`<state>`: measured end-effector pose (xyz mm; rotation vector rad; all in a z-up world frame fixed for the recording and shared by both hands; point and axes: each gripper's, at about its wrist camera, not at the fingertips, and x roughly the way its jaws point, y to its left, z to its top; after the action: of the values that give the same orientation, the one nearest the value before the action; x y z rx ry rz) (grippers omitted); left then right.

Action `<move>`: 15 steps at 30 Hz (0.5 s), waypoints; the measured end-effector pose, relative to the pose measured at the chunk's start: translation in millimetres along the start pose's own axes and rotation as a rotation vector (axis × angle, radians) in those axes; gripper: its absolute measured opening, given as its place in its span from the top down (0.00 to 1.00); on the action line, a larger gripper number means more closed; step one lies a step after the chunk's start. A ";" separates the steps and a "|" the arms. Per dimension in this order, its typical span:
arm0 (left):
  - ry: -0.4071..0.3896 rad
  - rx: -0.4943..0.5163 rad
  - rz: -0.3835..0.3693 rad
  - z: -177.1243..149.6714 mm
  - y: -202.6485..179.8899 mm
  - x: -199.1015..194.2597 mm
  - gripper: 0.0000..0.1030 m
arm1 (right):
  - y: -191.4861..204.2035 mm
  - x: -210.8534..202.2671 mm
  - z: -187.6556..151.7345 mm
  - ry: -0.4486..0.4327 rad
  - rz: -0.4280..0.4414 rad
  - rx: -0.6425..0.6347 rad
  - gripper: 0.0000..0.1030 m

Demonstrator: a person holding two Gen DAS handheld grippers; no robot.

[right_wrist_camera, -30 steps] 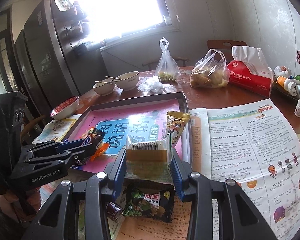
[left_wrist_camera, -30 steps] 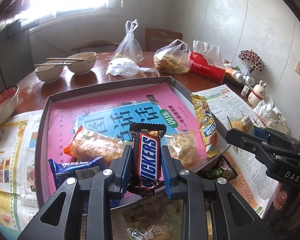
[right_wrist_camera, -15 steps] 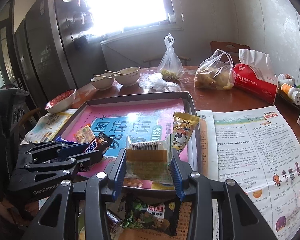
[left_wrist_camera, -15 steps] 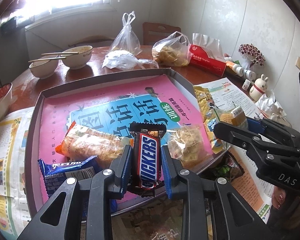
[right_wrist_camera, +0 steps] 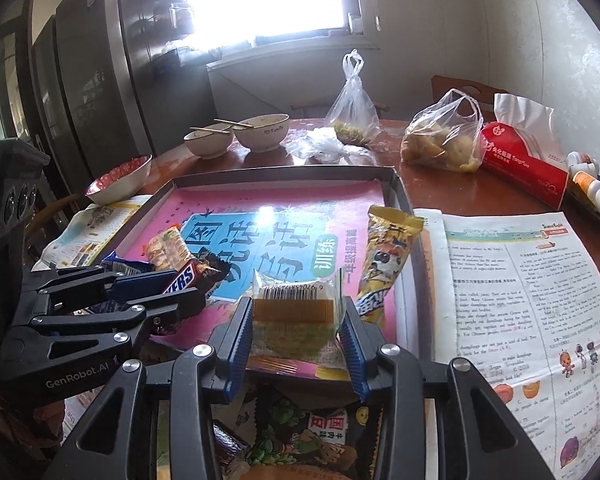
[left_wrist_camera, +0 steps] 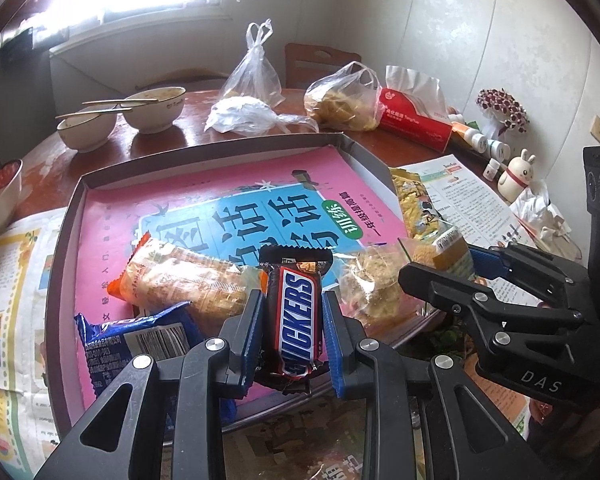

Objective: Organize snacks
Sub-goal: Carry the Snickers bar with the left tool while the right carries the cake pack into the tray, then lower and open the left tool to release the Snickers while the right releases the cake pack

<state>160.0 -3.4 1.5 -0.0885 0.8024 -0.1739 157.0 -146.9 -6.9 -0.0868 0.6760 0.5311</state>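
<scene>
My left gripper (left_wrist_camera: pixel 292 336) is shut on a Snickers bar (left_wrist_camera: pixel 296 316) and holds it over the near edge of the shallow tray (left_wrist_camera: pixel 220 142) with a pink liner. My right gripper (right_wrist_camera: pixel 296 340) is shut on a clear-wrapped yellow cake (right_wrist_camera: pixel 292 320) over the tray's near right part. In the tray lie an orange-ended cracker pack (left_wrist_camera: pixel 180 276), a blue cookie pack (left_wrist_camera: pixel 140 340), a clear bag of biscuits (left_wrist_camera: pixel 376 284) and a yellow snack pack (right_wrist_camera: pixel 384 264). The left gripper with the Snickers also shows in the right wrist view (right_wrist_camera: pixel 180 284).
A green snack bag (right_wrist_camera: pixel 320 440) lies on newspaper before the tray. Behind the tray stand two bowls with chopsticks (left_wrist_camera: pixel 120 116), plastic bags of food (left_wrist_camera: pixel 344 100) and a red tissue pack (left_wrist_camera: pixel 416 120). A red bowl (right_wrist_camera: pixel 120 178) sits left. Bottles (left_wrist_camera: pixel 480 142) line the right wall.
Both grippers have moved forward over the tray with their snacks still held. The right gripper's cake now hangs over the tray's near right part.
</scene>
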 end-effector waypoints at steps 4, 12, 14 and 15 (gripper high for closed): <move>-0.001 -0.007 0.003 -1.0 2.9 -0.4 0.72 | 1.9 1.4 -0.7 0.003 0.018 0.003 0.59; 0.003 -0.018 0.007 -2.3 5.7 -0.5 0.72 | 10.2 4.4 -2.8 0.013 0.068 -0.003 0.59; 0.003 -0.019 0.007 -2.6 6.3 -0.5 0.72 | 12.5 5.2 -3.4 0.016 0.070 -0.008 0.59; 0.003 -0.019 0.008 -2.8 6.4 -0.6 0.72 | 13.4 5.1 -3.6 0.015 0.072 -0.011 0.59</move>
<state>158.4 3.0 -1.0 -0.1032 0.8074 -0.1590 151.6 -134.0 -11.6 -0.0772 0.6930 0.6036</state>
